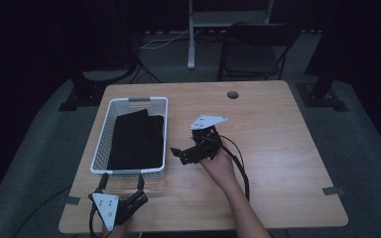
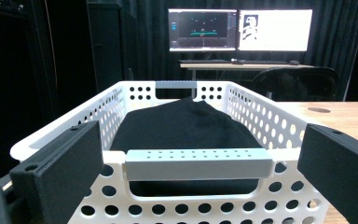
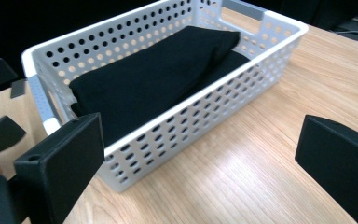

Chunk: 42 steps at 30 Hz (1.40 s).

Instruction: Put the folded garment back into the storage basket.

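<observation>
- the white perforated basket (image 1: 104, 141) sits toward the left edge of the wooden table (image 1: 268, 144), its long axis running from the near edge to the far edge, with a grey-capped handle at each short end.
- a folded black cloth (image 1: 136, 141) lies inside it, filling most of the floor; it looks already stowed.
- the left gripper (image 1: 121, 184) is at the near left corner of the table, jaws spread, pointing straight at the basket's near handle (image 2: 196, 164). in the left gripper view that handle sits squarely between the two jaws, just ahead of them and not touched.
- the right gripper (image 1: 176, 152) hangs just beside the basket's right long wall, jaws also spread and empty, aimed left toward the wall; the right gripper view looks across that wall (image 3: 200, 116) at an angle.
- judgement: the left gripper is better placed, since it is lined up with the long axis and needs only to move forward and close on the handle.
- the table is bare wood with a cable hole (image 1: 232, 94) near the far edge; a dark chair (image 1: 258, 49) stands beyond, and lit monitors (image 2: 240, 30) show in the dim room.
</observation>
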Tool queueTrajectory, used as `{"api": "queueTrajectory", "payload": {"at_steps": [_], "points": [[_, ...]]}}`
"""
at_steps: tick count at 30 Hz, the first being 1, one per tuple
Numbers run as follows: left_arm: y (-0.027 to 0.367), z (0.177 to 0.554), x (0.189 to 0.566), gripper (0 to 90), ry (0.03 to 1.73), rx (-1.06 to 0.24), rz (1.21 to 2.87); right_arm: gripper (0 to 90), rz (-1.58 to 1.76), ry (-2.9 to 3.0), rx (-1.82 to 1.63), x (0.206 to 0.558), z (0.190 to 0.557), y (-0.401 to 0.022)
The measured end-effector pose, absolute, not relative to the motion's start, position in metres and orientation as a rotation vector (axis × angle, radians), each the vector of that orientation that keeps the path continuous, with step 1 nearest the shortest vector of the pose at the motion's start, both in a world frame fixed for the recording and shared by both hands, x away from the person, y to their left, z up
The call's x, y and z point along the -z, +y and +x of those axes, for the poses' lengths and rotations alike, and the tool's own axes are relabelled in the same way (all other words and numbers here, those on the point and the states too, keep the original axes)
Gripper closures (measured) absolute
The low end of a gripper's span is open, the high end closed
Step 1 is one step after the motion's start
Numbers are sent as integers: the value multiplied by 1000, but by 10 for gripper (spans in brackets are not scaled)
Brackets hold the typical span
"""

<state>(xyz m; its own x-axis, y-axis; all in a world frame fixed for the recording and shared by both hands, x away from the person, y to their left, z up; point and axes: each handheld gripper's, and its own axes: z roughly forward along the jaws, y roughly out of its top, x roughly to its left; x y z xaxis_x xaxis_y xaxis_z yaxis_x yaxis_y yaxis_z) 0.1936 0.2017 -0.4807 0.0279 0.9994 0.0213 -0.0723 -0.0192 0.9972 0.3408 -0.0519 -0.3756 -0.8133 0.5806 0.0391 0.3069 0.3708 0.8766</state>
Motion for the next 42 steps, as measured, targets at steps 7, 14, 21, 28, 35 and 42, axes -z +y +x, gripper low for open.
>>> {"api": "queueTrajectory", "payload": {"at_steps": [7,14,21,28,35,42], "points": [[202,194,481,13,1125,-1236,1187,10,817,2325,-1417,377,334,-66],[202,194,481,13,1125,-1237,1186,11,830,2295,-1409,375,326,-79],[202,194,481,13,1125,-1237,1186,10,828,2283,-1386,372,319,-87],[202,194,481,13,1125,-1237,1186,10,882,2261,-1430,377,317,-106],[202,194,481,13,1125,-1237,1187,10,904,2232,-1390,379,307,-123],[202,194,481,13,1126,-1237,1187,10,920,2216,-1370,377,295,-144]]}}
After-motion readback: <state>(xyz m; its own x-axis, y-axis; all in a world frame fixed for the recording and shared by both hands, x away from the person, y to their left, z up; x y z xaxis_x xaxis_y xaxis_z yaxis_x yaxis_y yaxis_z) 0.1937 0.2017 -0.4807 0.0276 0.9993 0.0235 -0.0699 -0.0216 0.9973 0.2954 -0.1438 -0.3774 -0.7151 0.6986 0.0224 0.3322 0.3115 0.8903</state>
